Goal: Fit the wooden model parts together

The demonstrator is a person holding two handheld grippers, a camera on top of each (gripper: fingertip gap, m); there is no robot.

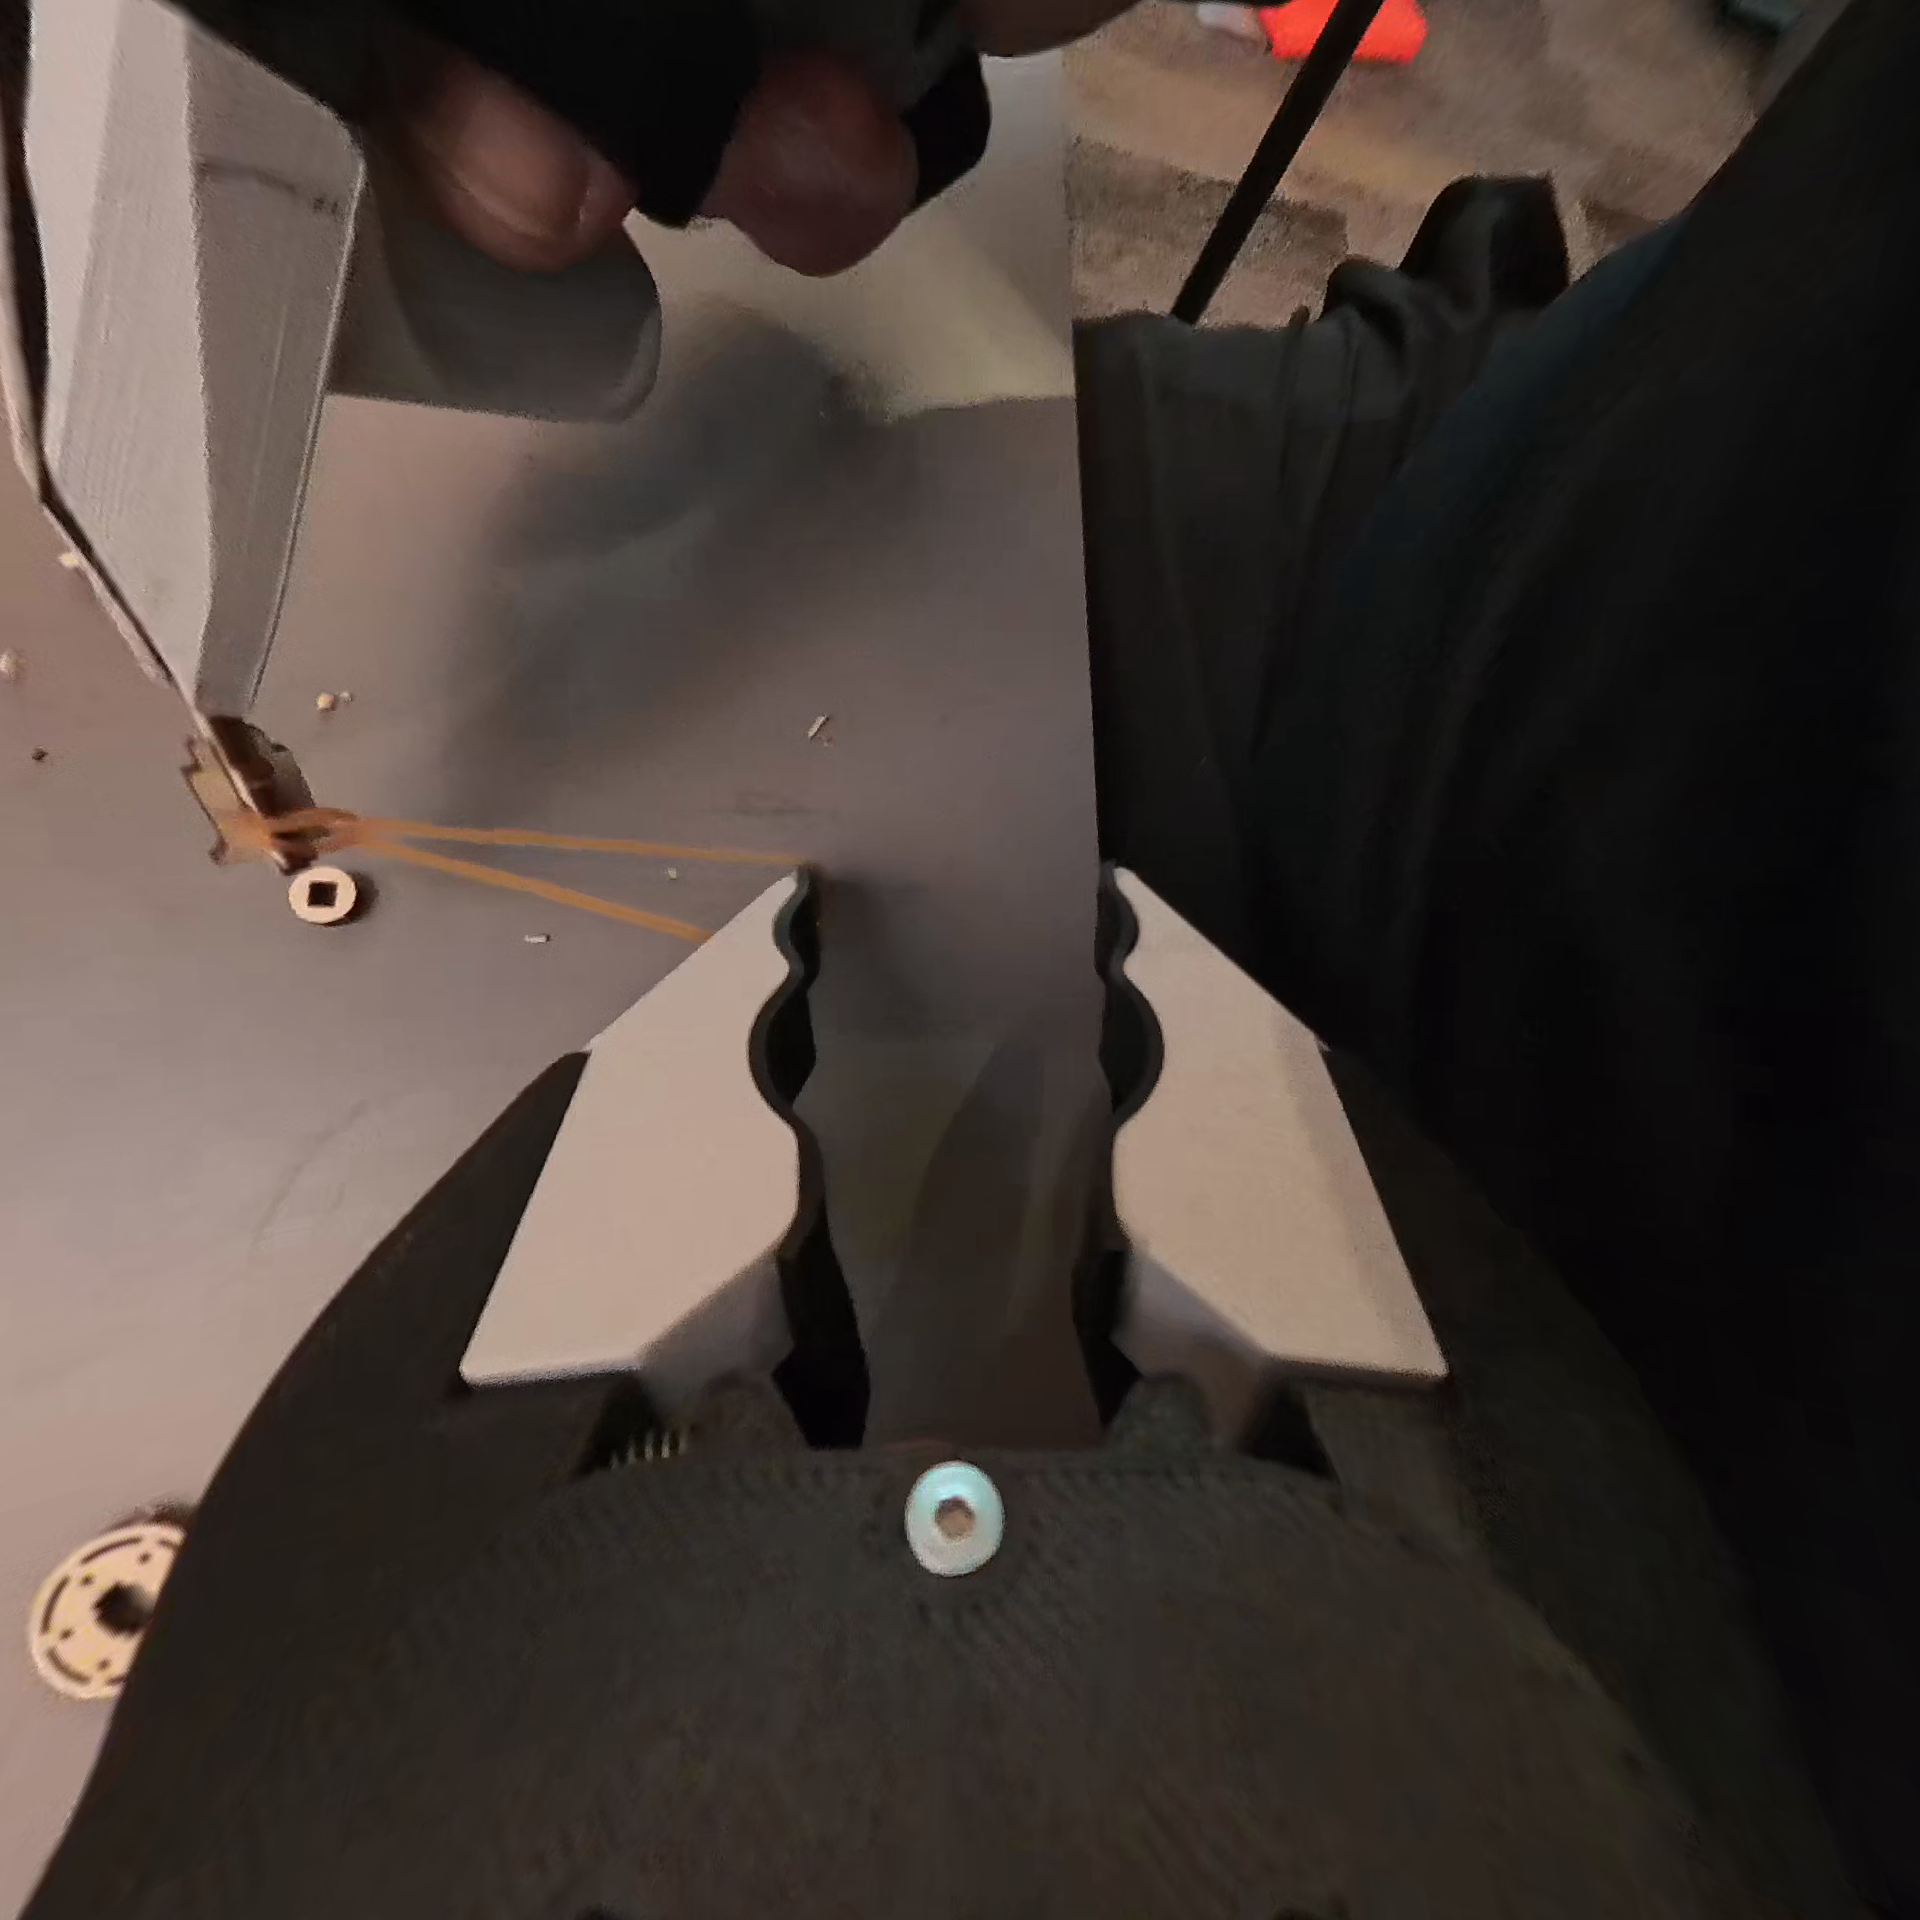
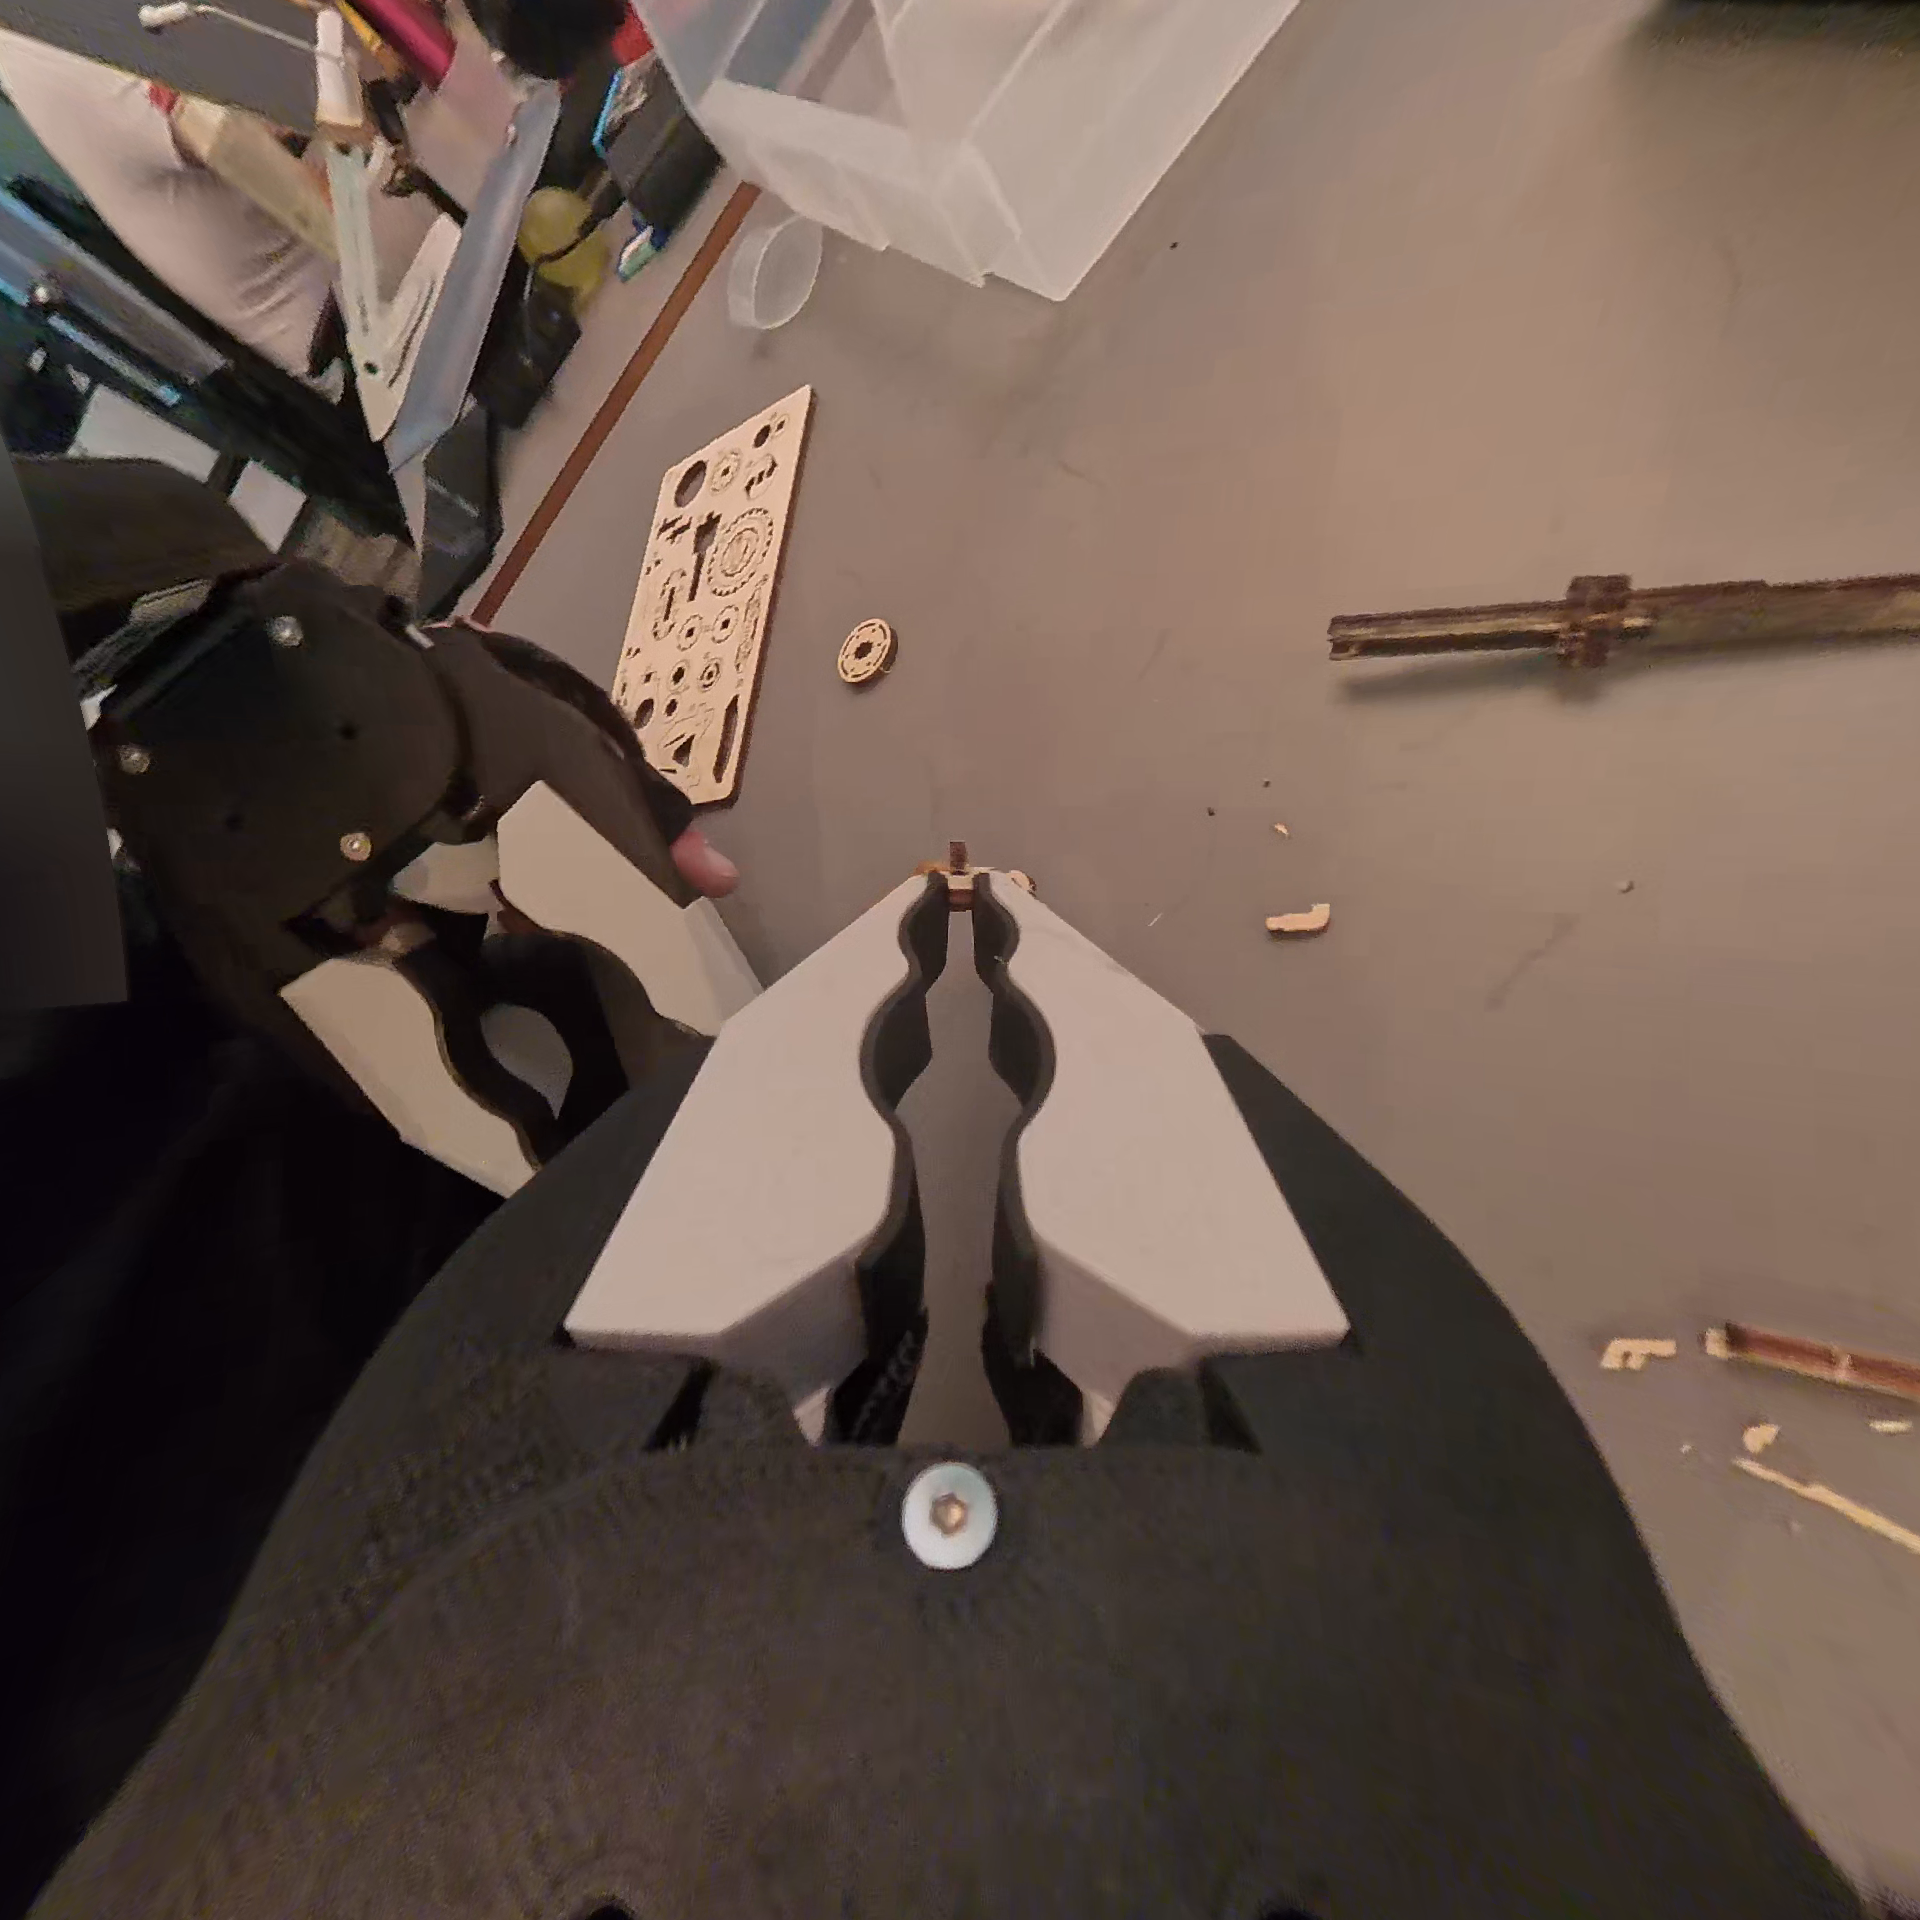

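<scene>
Hidden, cropped and unclear parts of the bench

The small wooden piece (image 2: pixel 958 885) shows only its end between the right gripper (image 2: pixel 960 902) tips; the rest is covered. A rubber band (image 1: pixel 540 857) runs behind the left gripper (image 1: pixel 954 888) finger, its far end unseen. The long wooden rod (image 2: pixel 1621 621) and the short wooden strip (image 2: pixel 1813 1363) run off the right edge. A wooden disc (image 1: pixel 88 1610) is half hidden behind the gripper body. The clutter (image 2: pixel 416 239) past the table edge is too blurred to identify.
</scene>
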